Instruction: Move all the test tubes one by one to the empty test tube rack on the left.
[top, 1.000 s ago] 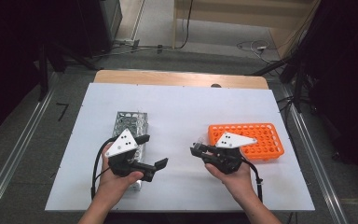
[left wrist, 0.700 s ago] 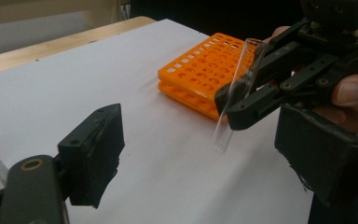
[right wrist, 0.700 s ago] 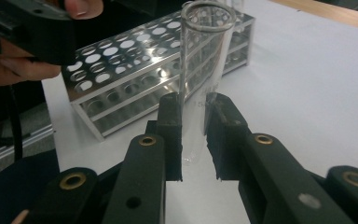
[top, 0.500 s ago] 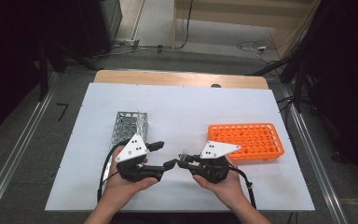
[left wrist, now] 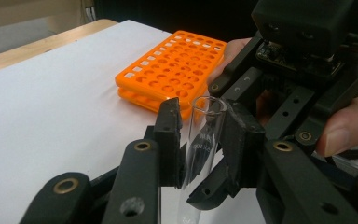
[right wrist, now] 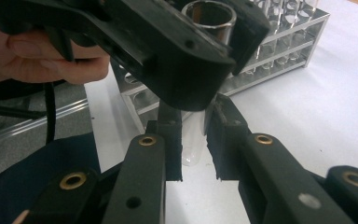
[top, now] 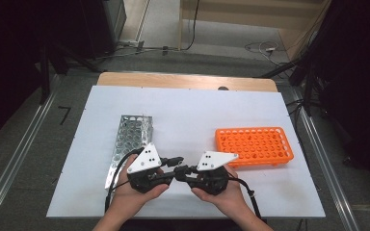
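Near the desk's front-left corner stands a metal rack (top: pixel 127 139) with tubes in it. Just right of it, by the front edge, the left gripper (top: pixel 173 163) pinches a glass tube (left wrist: pixel 204 140) high up, just under its open rim. The tube stands upright, mouth up, round bottom down, long axis vertical. The right gripper (top: pixel 182 172) meets it from the other side, its jaws bracketing the tube's lower end (right wrist: pixel 192 144); whether they press or leave a sliver of gap, I cannot tell. The tube looks light, stiff, slick and breakable, so a gentle squeeze mid-body seems wisest. The orange rack (top: pixel 254 145) lies toward the right edge, empty.
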